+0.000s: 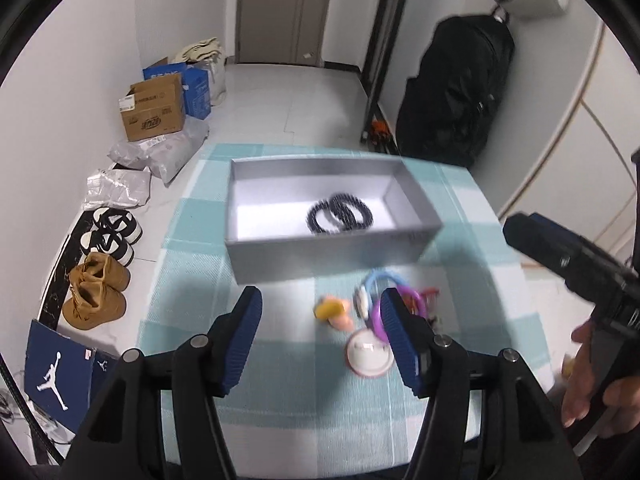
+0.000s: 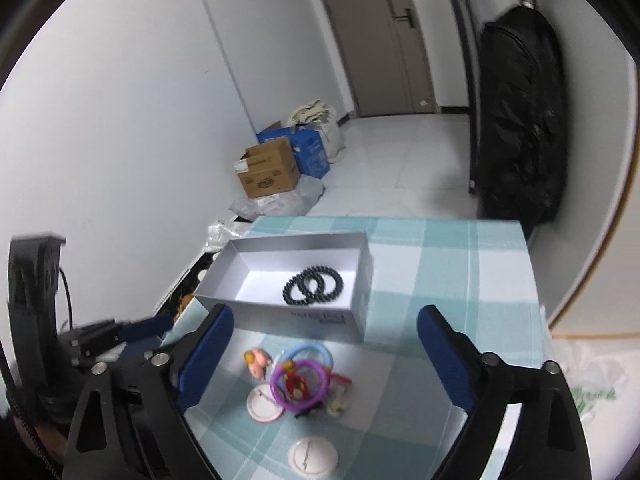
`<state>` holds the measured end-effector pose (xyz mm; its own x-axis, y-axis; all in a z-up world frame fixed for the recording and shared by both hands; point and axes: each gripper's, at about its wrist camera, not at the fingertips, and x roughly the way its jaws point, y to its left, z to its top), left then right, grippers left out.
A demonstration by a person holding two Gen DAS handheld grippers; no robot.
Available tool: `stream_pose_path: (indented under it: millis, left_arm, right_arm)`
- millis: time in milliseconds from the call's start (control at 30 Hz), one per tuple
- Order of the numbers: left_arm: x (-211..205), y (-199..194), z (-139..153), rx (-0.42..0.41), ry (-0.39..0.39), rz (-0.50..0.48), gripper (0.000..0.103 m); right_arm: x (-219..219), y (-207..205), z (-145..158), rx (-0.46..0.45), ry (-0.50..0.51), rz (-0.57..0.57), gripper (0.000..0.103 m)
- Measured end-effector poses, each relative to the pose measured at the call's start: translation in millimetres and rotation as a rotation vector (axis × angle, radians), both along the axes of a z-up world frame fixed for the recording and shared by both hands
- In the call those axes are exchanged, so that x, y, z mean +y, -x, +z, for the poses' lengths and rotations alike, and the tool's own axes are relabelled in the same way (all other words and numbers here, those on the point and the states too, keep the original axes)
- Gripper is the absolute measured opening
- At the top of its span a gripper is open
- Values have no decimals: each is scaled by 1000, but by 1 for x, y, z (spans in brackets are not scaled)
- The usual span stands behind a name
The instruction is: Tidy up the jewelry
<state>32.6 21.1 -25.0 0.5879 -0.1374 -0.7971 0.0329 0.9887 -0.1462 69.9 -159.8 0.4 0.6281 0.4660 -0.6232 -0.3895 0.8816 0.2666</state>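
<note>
A grey open box (image 1: 280,258) (image 2: 224,304) stands on the checked tablecloth and holds two black bead bracelets (image 1: 340,214) (image 2: 313,284). In front of it lies a pile of trinkets: a purple ring (image 1: 378,316) (image 2: 298,382), a light blue ring (image 1: 380,278) (image 2: 310,348), a pink and yellow charm (image 1: 334,312) (image 2: 258,360) and a round white badge (image 1: 368,354) (image 2: 264,398). A second white badge (image 2: 312,458) lies nearer. My left gripper (image 1: 320,320) is open and empty above the pile. My right gripper (image 2: 324,356) is open and empty over it too.
The table (image 1: 192,280) has a teal and white cloth. Shoes (image 1: 96,292), parcels and cardboard boxes (image 1: 154,108) line the floor to the left. A black bag (image 2: 520,120) hangs at the right. The right gripper body (image 1: 580,264) shows in the left view.
</note>
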Motion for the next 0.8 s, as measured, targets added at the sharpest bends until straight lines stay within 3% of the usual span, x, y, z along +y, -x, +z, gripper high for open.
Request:
stream_pose_path:
  millis: [100,367,500,800]
  left_arm:
    - [-4,-1,-9,35,-11,-27,58]
    - [-20,-2,-34,193,76,-151,59]
    - [-36,-3,-43,207,2,-189,59]
    - [-43,-9,-55,231,-30,-187,59]
  right_arm:
    - [-5,2,-7,32,15,-23,97]
    - [-24,12,-12,73,-12,-47,97]
    - [-28,15,-13,84,-22,-54,97]
    - [-28,23,-28,131,-5,-43,97]
